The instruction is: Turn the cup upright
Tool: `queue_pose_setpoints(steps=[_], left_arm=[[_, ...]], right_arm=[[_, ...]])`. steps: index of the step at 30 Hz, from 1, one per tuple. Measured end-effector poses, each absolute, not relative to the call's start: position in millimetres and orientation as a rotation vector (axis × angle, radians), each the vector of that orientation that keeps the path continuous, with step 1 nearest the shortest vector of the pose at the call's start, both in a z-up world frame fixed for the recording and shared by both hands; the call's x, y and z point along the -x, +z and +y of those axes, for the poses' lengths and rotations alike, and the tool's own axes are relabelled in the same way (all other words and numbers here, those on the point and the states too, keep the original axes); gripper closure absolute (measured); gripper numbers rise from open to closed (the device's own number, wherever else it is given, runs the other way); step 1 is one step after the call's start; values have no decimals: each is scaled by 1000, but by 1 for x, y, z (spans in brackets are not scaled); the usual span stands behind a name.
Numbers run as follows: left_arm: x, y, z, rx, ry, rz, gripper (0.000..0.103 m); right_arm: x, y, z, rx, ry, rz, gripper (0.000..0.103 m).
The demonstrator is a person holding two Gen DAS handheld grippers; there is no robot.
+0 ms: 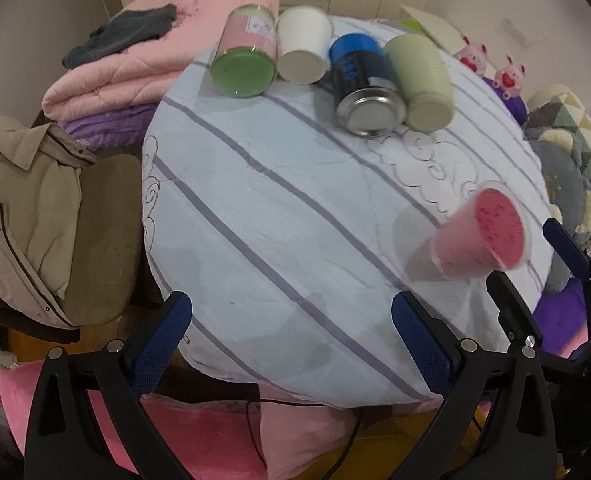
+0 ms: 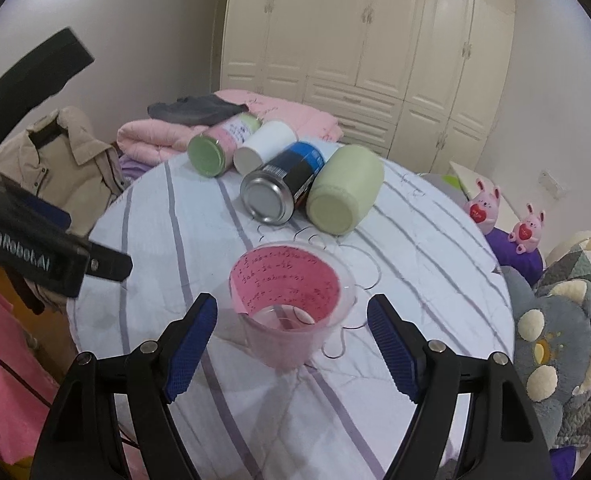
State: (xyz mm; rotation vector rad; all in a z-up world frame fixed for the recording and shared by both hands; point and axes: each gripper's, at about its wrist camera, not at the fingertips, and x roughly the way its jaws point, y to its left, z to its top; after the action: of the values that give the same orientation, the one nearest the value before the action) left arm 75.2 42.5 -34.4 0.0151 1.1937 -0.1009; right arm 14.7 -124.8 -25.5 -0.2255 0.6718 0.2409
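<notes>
Cup (image 2: 291,312), clear plastic lined with pink paper bearing handwriting, stands upright with its mouth up on the striped cloth of a round table (image 2: 435,280). Seen from the right wrist, the cup sits between the spread blue-padded fingers of the right gripper (image 2: 292,350), with a visible gap on each side, so the tool is released and touching nothing. From the left wrist, the same cup (image 1: 481,236) appears near the table's right edge, with the right gripper's fingers (image 1: 563,248) flanking it.

The left gripper (image 1: 291,344) hovers over the table's near edge with its blue pads wide apart and nothing between them.

Beyond the cup, toward the table's far side, four containers lie on their sides in a row: a pink-labelled jar with green ends (image 2: 219,148), a white paper cup (image 2: 263,148), a blue and black tin can (image 2: 281,188), and a pale green cup (image 2: 343,196), each touching its neighbour.

Past the table lie folded pink bedding (image 1: 135,72) and a white wardrobe (image 2: 375,60). A beige jacket (image 1: 19,208) hangs off the table's left side.
</notes>
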Motion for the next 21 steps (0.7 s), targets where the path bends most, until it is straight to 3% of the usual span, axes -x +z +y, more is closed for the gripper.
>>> queue_pose_setpoints(steps=[21], left_arm=[[-11,-15,-1,12,-142,979,1]], right_arm=[[20,18,-179,57,172,582,22]])
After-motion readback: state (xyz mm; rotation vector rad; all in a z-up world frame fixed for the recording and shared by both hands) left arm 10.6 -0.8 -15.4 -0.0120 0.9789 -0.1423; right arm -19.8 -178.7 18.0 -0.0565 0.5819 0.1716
